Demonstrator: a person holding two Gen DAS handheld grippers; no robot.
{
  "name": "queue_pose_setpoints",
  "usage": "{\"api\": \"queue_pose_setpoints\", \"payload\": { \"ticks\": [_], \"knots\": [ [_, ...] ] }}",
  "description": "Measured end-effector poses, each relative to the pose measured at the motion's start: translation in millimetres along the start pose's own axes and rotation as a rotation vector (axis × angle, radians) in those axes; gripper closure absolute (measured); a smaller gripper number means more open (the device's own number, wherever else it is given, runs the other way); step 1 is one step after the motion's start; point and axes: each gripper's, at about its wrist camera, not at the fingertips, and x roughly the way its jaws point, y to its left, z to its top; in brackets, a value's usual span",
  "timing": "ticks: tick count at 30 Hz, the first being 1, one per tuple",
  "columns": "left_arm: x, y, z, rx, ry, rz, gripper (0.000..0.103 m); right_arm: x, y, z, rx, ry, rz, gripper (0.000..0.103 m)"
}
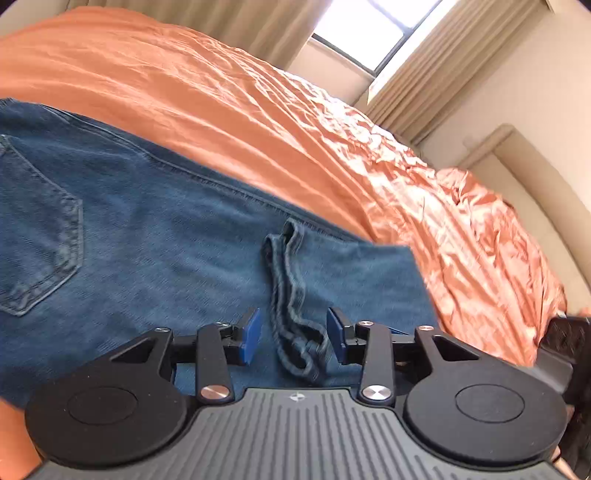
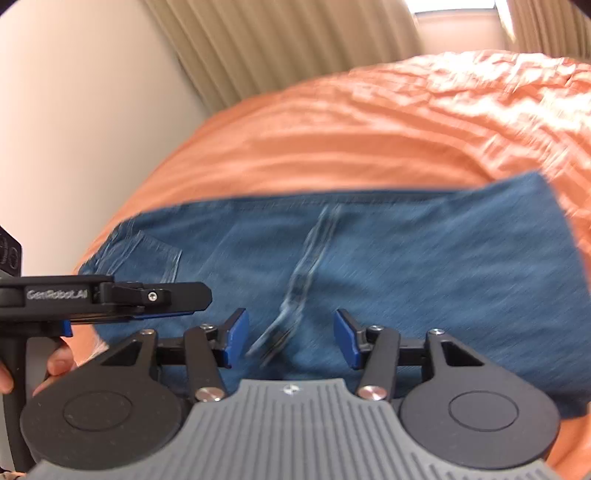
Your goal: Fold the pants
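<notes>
Blue jeans [image 1: 155, 229] lie folded on an orange bed cover [image 1: 229, 110], a back pocket [image 1: 33, 229] at the left. A leg hem edge [image 1: 291, 295] runs across the top layer. My left gripper [image 1: 293, 336] is open and empty, its blue pads on either side of that hem, just above the denim. In the right wrist view the jeans [image 2: 424, 266] are blurred. My right gripper [image 2: 290, 339] is open and empty over the hem [image 2: 306, 266]. The left gripper [image 2: 110, 295] shows from the side at the left, held by a hand.
The orange cover [image 2: 369, 140] spreads over the whole bed. Beige curtains [image 2: 277, 44] and a window [image 1: 365, 29] stand behind it. A cream wall [image 2: 74, 129] lies to the left. A dark object [image 1: 565, 343] sits at the bed's right edge.
</notes>
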Motion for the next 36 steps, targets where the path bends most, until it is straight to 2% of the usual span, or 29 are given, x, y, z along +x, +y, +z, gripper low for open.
{"api": "queue_pose_setpoints", "payload": {
  "ticks": [5,9,12,13,15,17,18,22,25,27,31,36],
  "knots": [
    [46.0,2.3,15.8,-0.070,0.001,-0.005,0.051,-24.8,-46.9,8.6,0.022,-0.131,-0.119,0.054],
    [82.1,8.6,24.8,-0.106,0.007,0.018,0.051,-27.7,-84.3,12.0,0.097,-0.140,-0.139,0.054],
    [102.3,17.6,30.2,-0.153,0.024,0.008,0.051,-24.0,-105.5,17.5,0.133,-0.131,-0.156,0.054],
    [106.2,19.1,31.2,-0.162,0.023,0.004,0.053,-22.6,-111.3,19.3,0.139,-0.130,-0.168,0.054],
    [107.8,18.0,32.3,-0.154,0.003,0.010,0.066,-19.7,-122.0,22.5,0.152,-0.124,-0.218,0.055],
    [102.8,8.8,31.9,-0.101,-0.042,0.036,0.089,-23.3,-134.7,24.3,0.187,-0.129,-0.238,0.058],
    [98.1,1.3,31.0,-0.064,-0.067,0.049,0.094,-26.5,-141.3,25.3,0.209,-0.134,-0.239,0.063],
    [66.3,-38.8,33.7,0.060,-0.186,0.032,0.098,-41.6,-159.6,27.4,0.246,-0.165,-0.271,0.078],
    [50.0,-60.7,40.3,0.137,-0.251,0.080,0.098,-43.6,-168.7,30.1,0.265,-0.193,-0.306,0.090],
    [55.1,-62.1,45.5,0.165,-0.240,0.127,0.098,-40.1,-171.7,35.3,0.284,-0.216,-0.279,0.097],
    [89.0,-36.3,46.3,0.131,-0.137,0.215,0.098,-25.4,-168.7,48.6,0.285,-0.255,-0.234,0.103],
    [114.1,-13.1,38.4,0.111,-0.077,0.227,0.098,14.0,-172.6,64.1,0.213,-0.196,-0.262,0.103]
  ]
}}
